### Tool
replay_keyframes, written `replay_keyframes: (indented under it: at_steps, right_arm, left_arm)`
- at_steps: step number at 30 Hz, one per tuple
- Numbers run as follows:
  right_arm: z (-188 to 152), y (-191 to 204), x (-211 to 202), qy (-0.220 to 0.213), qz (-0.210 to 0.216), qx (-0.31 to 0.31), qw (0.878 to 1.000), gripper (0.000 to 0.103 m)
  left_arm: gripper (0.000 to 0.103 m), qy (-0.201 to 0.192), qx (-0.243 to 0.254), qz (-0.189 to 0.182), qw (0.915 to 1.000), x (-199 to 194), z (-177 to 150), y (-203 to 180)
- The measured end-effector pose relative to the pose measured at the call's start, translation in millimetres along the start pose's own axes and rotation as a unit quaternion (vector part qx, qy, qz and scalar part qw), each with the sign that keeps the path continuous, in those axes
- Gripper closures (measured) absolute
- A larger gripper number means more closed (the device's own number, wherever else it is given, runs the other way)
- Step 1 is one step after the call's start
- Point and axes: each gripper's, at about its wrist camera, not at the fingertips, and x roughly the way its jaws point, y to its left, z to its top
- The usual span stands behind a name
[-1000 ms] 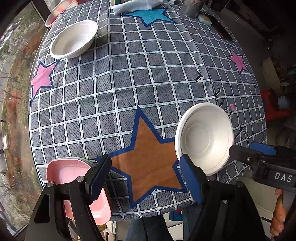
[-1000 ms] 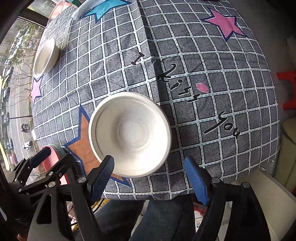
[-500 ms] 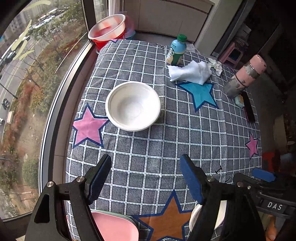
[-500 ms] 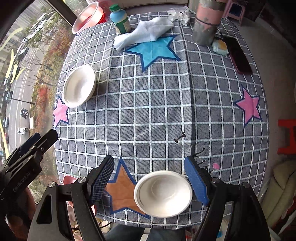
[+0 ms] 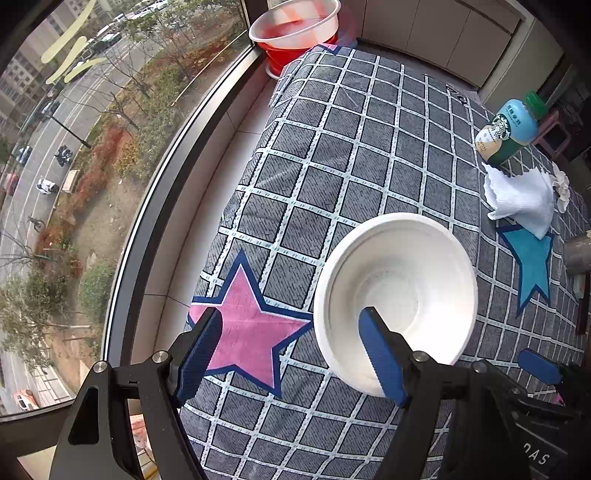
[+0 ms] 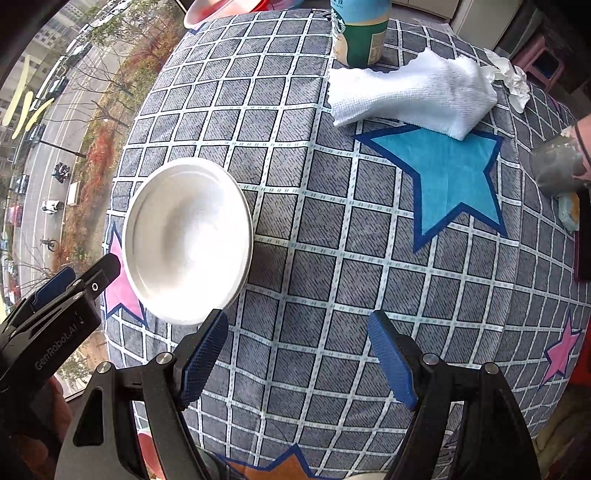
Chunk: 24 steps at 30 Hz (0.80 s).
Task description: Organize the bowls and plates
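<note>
Left wrist view: white bowl [image 5: 395, 291] sat upright and empty on the checked tablecloth [image 5: 332, 147] of the table, its near rim just above the gripper's right finger.
Bowl's neighbours: a pink star [image 5: 247, 332] printed on the cloth lay just to its left; a blue star [image 5: 532, 258] lay to its right.
Left gripper [image 5: 291, 354]: jaws stood spread wide, nothing between them; the right blue pad [image 5: 380, 358] overlapped the bowl's near rim in the picture, and contact could not be told; the left pad hung over the pink star.
Further items: a folded white cloth [image 5: 521, 203] lay beyond the bowl to the right, near a blue-and-green bottle [image 5: 509, 129] standing upright.
Far end: a red-and-white basin [image 5: 295, 29] stood past the table's far corner by the window.
Right wrist view: the same bowl [image 6: 188, 240] sat at the left part of the table, near the window-side edge.
Right gripper [image 6: 299, 354]: jaws spread apart, empty, held over bare checked cloth to the right of the bowl; the left pad was just beside the bowl's near rim.
Other gripper: the left one [image 6: 66, 291] showed at the left edge, beside the bowl.
Remaining: white cloth [image 6: 410, 92], bottle [image 6: 358, 33] and blue star [image 6: 447, 181] lay beyond; a grey cup [image 6: 557, 166] stood at the right edge.
</note>
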Motion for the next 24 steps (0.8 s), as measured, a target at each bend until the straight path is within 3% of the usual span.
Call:
replay_keyframes:
  at_steps: [10, 11, 12, 14, 15, 17, 20, 24]
  right_arm:
    - [18, 13, 51, 0.016, 0.019, -0.012, 1.000, 0.024]
    - [18, 14, 53, 0.019, 0.024, -0.010, 0.999, 0.024]
    - [18, 14, 55, 0.021, 0.030, -0.008, 0.999, 0.025]
    - [17, 11, 58, 0.024, 0.041, -0.003, 0.999, 0.039]
    - [18, 8, 57, 0.022, 0.049, 0.001, 0.999, 0.043]
    - [21, 6, 57, 0.027, 0.074, 0.002, 0.997, 0.066]
    - [26, 5, 57, 0.036, 0.091, 0.007, 0.995, 0.081]
    - [19, -5, 57, 0.051, 0.080, 0.010, 0.995, 0.084]
  left_arm:
    - [0.024, 0.037, 0.027, -0.010, 0.9989, 52, 25, -20]
    - [0.027, 0.041, 0.030, -0.010, 0.9987, 56, 27, -21]
    - [0.039, 0.046, 0.032, -0.012, 0.9984, 58, 28, -23]
    - [0.052, 0.058, 0.032, -0.029, 0.9974, 65, 31, -25]
    - [0.065, 0.059, 0.029, -0.042, 0.9970, 66, 32, -28]
    - [0.068, 0.062, 0.037, -0.048, 0.9962, 65, 32, -33]
    - [0.071, 0.064, 0.050, -0.053, 0.9953, 63, 26, -43]
    - [0.074, 0.076, 0.063, -0.060, 0.9933, 63, 9, -66]
